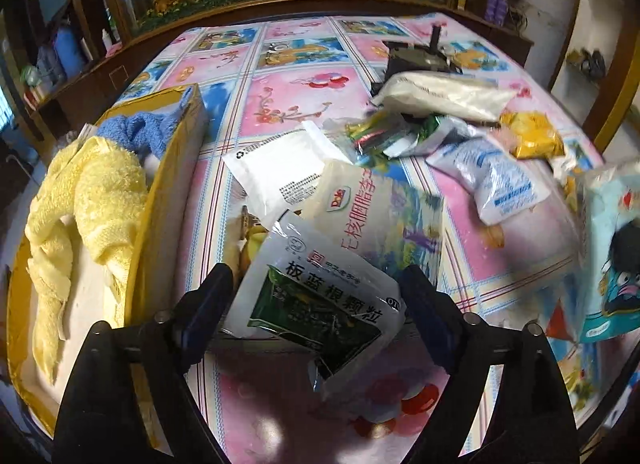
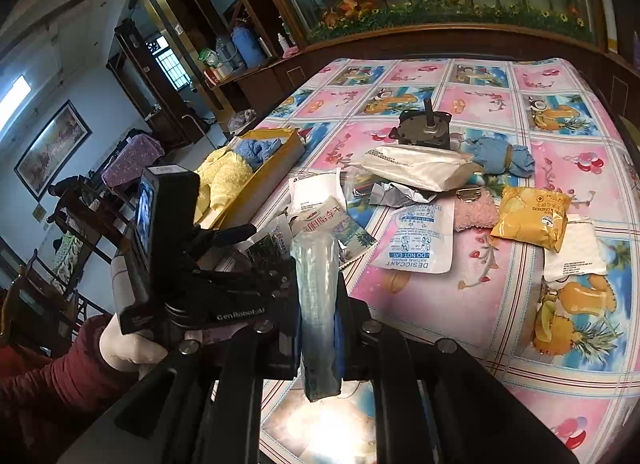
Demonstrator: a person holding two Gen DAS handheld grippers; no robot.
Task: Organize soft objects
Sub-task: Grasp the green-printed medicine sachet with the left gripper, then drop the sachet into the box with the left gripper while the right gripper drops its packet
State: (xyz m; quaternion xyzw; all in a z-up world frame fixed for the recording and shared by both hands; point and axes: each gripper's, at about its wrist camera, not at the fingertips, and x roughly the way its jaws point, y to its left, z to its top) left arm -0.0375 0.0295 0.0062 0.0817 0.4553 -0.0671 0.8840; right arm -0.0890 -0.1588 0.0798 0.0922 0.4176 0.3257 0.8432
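My left gripper [image 1: 316, 284] is open around a white and green medicine sachet [image 1: 320, 304] lying on the patterned tablecloth [image 1: 280, 104]; its jaws stand either side without touching. The left gripper also shows in the right wrist view [image 2: 240, 232]. My right gripper [image 2: 318, 328] is shut on a pale blue tissue pack [image 2: 316, 304], held upright above the table; that pack also shows in the left wrist view [image 1: 612, 248]. A yellow box [image 1: 168, 192] at the left holds a yellow towel [image 1: 88, 200] and a blue towel [image 1: 140, 128].
Loose packets lie mid-table: a Dole pouch [image 1: 372, 208], a desiccant bag [image 2: 420, 236], a yellow pack [image 2: 532, 216], a white pouch [image 2: 416, 168], a pink fluffy item [image 2: 476, 212], a blue cloth [image 2: 500, 160]. A dark metal motor [image 2: 424, 128] stands behind. A cabinet edges the far side.
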